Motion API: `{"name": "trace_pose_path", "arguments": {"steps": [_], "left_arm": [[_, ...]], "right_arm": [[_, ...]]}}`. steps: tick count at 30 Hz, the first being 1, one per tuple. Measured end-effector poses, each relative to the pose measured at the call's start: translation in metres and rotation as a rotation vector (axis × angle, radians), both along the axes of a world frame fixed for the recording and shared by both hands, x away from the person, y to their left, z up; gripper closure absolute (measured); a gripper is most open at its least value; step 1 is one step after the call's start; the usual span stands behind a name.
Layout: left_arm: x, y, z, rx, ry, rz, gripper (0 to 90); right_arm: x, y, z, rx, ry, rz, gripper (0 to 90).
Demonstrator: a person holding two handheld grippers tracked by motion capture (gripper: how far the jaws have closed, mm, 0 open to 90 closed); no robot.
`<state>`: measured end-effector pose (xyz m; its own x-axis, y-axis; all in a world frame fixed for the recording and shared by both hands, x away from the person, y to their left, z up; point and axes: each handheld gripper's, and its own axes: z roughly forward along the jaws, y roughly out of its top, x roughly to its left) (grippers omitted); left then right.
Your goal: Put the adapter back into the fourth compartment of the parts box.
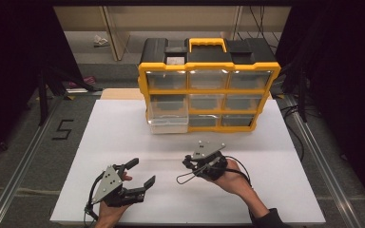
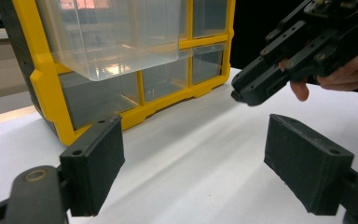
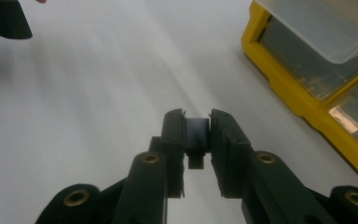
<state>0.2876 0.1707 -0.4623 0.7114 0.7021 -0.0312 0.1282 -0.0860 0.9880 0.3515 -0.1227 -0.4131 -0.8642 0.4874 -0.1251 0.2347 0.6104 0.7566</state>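
Right gripper [image 3: 197, 128] pinches a small dark block [image 3: 197, 134] between nearly closed jaws, well short of the open clear drawer [image 1: 168, 118] on the yellow organizer [image 1: 209, 85]. Left gripper [image 1: 140, 173] hovers wide open, empty. That thin hold looks liable to slip, dropping the piece onto the white tabletop [image 1: 123, 133].

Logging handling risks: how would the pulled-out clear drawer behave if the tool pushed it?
The clear drawer looks empty and thin-walled, so probably light. It juts from the yellow cabinet, so a straight push likely slides it in. Glossy plastic may be slippery.
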Motion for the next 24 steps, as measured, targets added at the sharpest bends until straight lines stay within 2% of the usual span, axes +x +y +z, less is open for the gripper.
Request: {"name": "trace_pose_path", "arguments": {"steps": [24], "left_arm": [[-0.001,0.0,0.0,0.001,-0.006,0.001,19.3]], "right_arm": [[-0.003,-0.022,0.029,0.092,-0.076,-0.047,76.2]]}}
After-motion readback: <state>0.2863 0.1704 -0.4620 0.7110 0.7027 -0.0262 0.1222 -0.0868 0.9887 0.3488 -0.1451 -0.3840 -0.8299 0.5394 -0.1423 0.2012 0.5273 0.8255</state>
